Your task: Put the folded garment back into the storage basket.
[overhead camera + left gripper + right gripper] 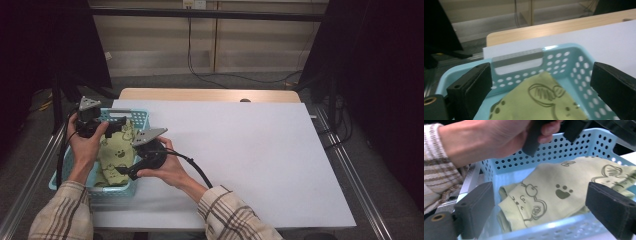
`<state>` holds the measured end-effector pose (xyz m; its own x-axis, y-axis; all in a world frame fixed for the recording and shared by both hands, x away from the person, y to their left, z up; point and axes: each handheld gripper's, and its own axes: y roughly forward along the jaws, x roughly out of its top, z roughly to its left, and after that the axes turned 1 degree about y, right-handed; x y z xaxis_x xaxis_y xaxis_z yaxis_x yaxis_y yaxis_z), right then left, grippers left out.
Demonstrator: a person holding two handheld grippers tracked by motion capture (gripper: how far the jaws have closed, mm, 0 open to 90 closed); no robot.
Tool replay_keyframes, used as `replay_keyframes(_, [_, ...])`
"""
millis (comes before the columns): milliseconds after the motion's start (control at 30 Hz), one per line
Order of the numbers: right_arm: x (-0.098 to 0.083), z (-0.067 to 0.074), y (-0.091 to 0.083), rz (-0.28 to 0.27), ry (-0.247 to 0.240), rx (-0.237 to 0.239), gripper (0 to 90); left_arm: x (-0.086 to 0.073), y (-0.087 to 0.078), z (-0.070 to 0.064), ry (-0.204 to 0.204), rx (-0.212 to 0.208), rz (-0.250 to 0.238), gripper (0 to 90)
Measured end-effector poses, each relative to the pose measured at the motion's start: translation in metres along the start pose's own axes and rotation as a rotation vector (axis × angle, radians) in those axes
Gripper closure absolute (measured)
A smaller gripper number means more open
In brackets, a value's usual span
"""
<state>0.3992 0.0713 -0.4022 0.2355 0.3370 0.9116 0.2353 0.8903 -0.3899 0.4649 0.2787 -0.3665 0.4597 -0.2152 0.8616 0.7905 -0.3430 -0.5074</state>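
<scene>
A light blue perforated basket stands at the left edge of the white table. Inside it lies a folded yellow-green cloth printed with small drawings. My left gripper hovers over the basket's far left part, jaws wide open and empty. In the left gripper view the cloth lies below the left gripper, with the basket's handle wall beyond. My right gripper sits at the basket's near right rim and points in, open and empty. In the right gripper view the cloth rests inside the basket, between the right gripper jaws but untouched.
A white sheet covers the table to the right of the basket. A wooden edge shows at the far side. Metal rails run along both sides, and cables lie on the floor beyond. The left hand hangs over the basket.
</scene>
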Motion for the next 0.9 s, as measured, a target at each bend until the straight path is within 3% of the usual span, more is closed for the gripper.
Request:
replay_keyframes(133, [-0.003,-0.002,-0.007,-0.004,0.016,-0.023,6.1,0.002,-0.006,-0.006,0.032,-0.024,-0.018,4.1])
replay_keyframes(200, [-0.005,-0.004,-0.011,0.002,0.024,-0.041,5.3,0.002,-0.008,-0.009,0.012,-0.041,-0.036,4.1])
replay_keyframes(267, [-0.008,-0.006,-0.016,0.004,0.024,-0.056,4.5,0.001,-0.01,-0.012,0.021,-0.011,-0.055,4.1])
replay_keyframes(300, [-0.008,-0.006,-0.016,0.004,0.024,-0.058,4.5,-0.001,-0.011,-0.014,0.007,-0.002,-0.09,4.1])
replay_keyframes(467, [-0.012,-0.009,-0.026,0.024,0.042,-0.109,4.3,-0.004,-0.016,-0.018,0.002,-0.01,-0.093,4.1])
replay_keyframes(700, [-0.017,-0.01,-0.038,-0.002,0.045,-0.156,5.8,-0.002,-0.027,-0.024,0.0,-0.019,-0.114,3.8])
replay_keyframes(900, [-0.025,-0.011,-0.049,-0.02,0.052,-0.203,5.1,-0.007,-0.034,-0.029,0.025,-0.023,-0.118,3.9])
